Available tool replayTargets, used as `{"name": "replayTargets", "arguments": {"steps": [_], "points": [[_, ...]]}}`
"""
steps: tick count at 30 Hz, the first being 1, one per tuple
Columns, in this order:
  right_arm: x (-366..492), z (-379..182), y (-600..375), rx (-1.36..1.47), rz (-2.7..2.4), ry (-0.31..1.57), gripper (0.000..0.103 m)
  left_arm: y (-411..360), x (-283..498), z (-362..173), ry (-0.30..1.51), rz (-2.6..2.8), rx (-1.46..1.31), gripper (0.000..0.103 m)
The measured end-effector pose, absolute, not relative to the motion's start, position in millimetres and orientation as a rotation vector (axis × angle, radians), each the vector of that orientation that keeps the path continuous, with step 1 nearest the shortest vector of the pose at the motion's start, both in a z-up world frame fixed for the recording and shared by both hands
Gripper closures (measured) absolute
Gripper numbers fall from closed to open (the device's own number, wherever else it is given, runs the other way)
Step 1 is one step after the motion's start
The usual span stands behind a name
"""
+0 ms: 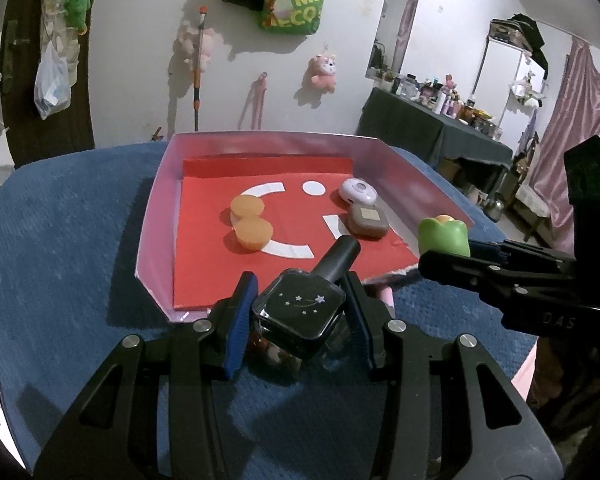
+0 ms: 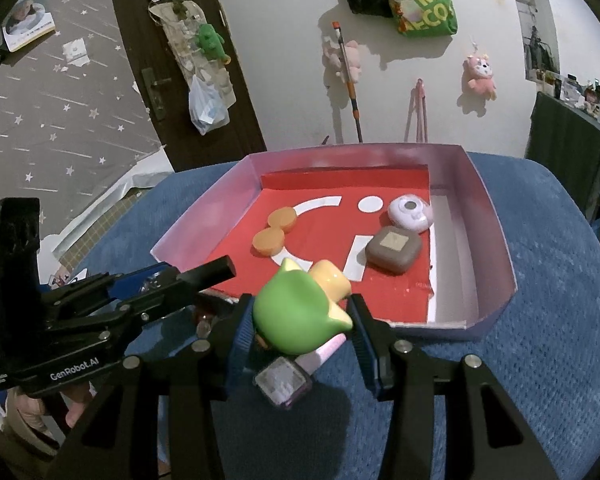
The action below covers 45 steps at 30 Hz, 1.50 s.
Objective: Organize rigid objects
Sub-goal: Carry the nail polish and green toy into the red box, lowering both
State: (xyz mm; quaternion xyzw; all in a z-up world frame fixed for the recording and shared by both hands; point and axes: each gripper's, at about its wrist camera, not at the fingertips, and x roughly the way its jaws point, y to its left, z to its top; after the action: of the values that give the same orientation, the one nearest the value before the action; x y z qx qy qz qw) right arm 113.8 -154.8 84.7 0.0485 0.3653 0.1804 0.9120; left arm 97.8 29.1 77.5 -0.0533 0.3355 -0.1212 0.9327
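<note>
My left gripper [image 1: 298, 308] is shut on a black square bottle [image 1: 300, 314] with star marks and a black neck, held just before the near edge of the pink tray [image 1: 156, 224]. My right gripper [image 2: 300, 326] is shut on a green and yellow toy [image 2: 296, 312], also seen from the left wrist view [image 1: 444, 236]. In the tray lie two joined orange discs [image 2: 274, 232], a white round case [image 2: 410, 212] and a brown square case [image 2: 394, 254]. A pink-capped square bottle [image 2: 286, 382] lies on the blue cloth under the right gripper.
The tray has a red liner [image 1: 204, 272] with white shapes and stands on a blue cloth [image 1: 60, 248]. A wall with hanging plush toys and bags is behind. A dark table [image 1: 432, 128] with many bottles stands at the far right.
</note>
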Motion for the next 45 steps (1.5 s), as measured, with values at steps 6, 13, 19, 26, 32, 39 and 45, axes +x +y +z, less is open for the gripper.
{"name": "replayTargets", "arguments": {"steps": [6, 13, 19, 26, 32, 39, 45], "points": [[126.6, 89.5, -154.2, 0.093, 0.374, 0.753, 0.053, 34.9, 109.9, 76.9, 0.696, -0.242, -0.116, 0.062], [140.1, 89.0, -154.1, 0.096, 0.375, 0.767, 0.053, 41.6, 124.8, 74.6, 0.721, -0.239, -0.127, 0.062], [156.7, 82.4, -153.8, 0.099, 0.374, 0.800, 0.053, 42.4, 139.1, 72.1, 0.741, -0.241, -0.126, 0.062], [175.6, 72.8, -150.4, 0.095, 0.375, 0.845, 0.053, 42.2, 154.1, 65.4, 0.776, -0.247, -0.132, 0.062], [188.1, 61.5, -147.1, 0.089, 0.372, 0.886, 0.053, 37.2, 167.5, 55.6, 0.831, -0.248, -0.124, 0.062], [200.2, 48.4, -147.4, 0.090, 0.368, 0.929, 0.053, 35.5, 183.7, 45.7, 0.872, -0.255, -0.127, 0.062], [208.1, 39.7, -150.8, 0.103, 0.365, 0.959, 0.053, 36.5, 195.1, 34.9, 0.908, -0.245, -0.137, 0.062]]}}
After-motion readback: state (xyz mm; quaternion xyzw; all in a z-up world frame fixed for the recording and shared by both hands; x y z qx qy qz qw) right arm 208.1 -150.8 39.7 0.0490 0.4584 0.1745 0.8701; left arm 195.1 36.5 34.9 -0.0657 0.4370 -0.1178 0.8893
